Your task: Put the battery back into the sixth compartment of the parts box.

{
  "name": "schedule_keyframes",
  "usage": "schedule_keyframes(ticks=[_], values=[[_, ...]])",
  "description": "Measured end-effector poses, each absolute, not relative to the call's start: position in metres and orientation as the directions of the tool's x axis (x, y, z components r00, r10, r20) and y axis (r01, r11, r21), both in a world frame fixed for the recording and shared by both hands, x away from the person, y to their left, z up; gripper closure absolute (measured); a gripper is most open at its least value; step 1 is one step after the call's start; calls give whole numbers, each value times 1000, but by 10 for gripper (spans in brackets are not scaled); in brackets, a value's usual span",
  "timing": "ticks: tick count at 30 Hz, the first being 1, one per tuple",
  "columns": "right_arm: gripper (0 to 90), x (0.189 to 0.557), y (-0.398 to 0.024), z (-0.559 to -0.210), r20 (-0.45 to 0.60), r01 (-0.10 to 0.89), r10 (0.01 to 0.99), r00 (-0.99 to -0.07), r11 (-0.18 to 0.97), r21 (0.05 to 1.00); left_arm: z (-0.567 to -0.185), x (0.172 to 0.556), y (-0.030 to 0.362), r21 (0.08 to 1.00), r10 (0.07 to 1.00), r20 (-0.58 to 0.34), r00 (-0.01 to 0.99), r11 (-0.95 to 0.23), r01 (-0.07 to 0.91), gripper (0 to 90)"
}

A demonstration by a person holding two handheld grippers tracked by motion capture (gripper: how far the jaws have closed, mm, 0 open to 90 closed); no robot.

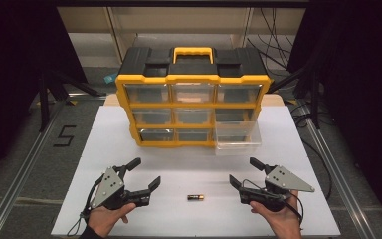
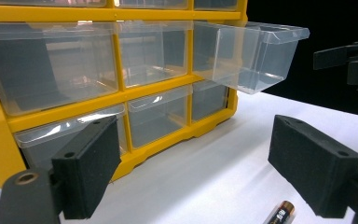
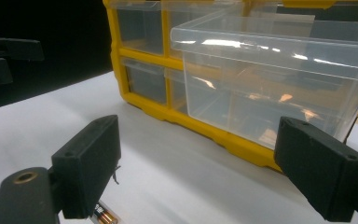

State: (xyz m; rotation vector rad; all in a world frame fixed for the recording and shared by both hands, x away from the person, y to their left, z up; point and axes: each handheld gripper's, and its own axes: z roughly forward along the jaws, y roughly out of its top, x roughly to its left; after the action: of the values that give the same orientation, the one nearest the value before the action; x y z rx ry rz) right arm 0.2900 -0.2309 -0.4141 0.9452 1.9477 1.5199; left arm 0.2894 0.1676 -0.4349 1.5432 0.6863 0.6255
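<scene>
A white table (image 1: pixel 129 219) carries two things. A yellow-and-black drawer cabinet (image 1: pixel 193 97) stands near the far edge, centred, its lower right clear drawer (image 1: pixel 238 139) pulled out over the surface. A small battery (image 1: pixel 195 197) lies near the near edge, about mid-width.

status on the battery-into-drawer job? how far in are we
Done: one clear drawer at the right of the yellow organizer is already pulled out and looks empty. In hand: nothing; the left gripper and right gripper both stand open, flanking the battery, which lies untouched on the white table. Left, probably: grasp the battery, drop it in the drawer, push the drawer shut.
</scene>
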Motion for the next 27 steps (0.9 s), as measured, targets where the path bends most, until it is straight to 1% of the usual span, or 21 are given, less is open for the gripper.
schedule_keyframes(ticks=[2,5,17,20,27], values=[[156,291,-230,-415,41,211,763,-645,126,969,-435,289,168,997,740,-5,673,-50,62,162],[156,291,-230,-414,23,204,756,-654,147,968,-435,289,168,997,739,-4,673,-51,62,162],[156,291,-225,-414,18,190,735,-678,152,970,-435,289,168,997,741,-3,672,-53,63,162],[157,290,-223,-410,-84,145,728,-680,246,958,-435,290,168,997,741,-4,672,-51,63,162],[158,290,-216,-406,-116,127,695,-709,287,949,-435,290,168,997,741,-5,671,-52,65,162]])
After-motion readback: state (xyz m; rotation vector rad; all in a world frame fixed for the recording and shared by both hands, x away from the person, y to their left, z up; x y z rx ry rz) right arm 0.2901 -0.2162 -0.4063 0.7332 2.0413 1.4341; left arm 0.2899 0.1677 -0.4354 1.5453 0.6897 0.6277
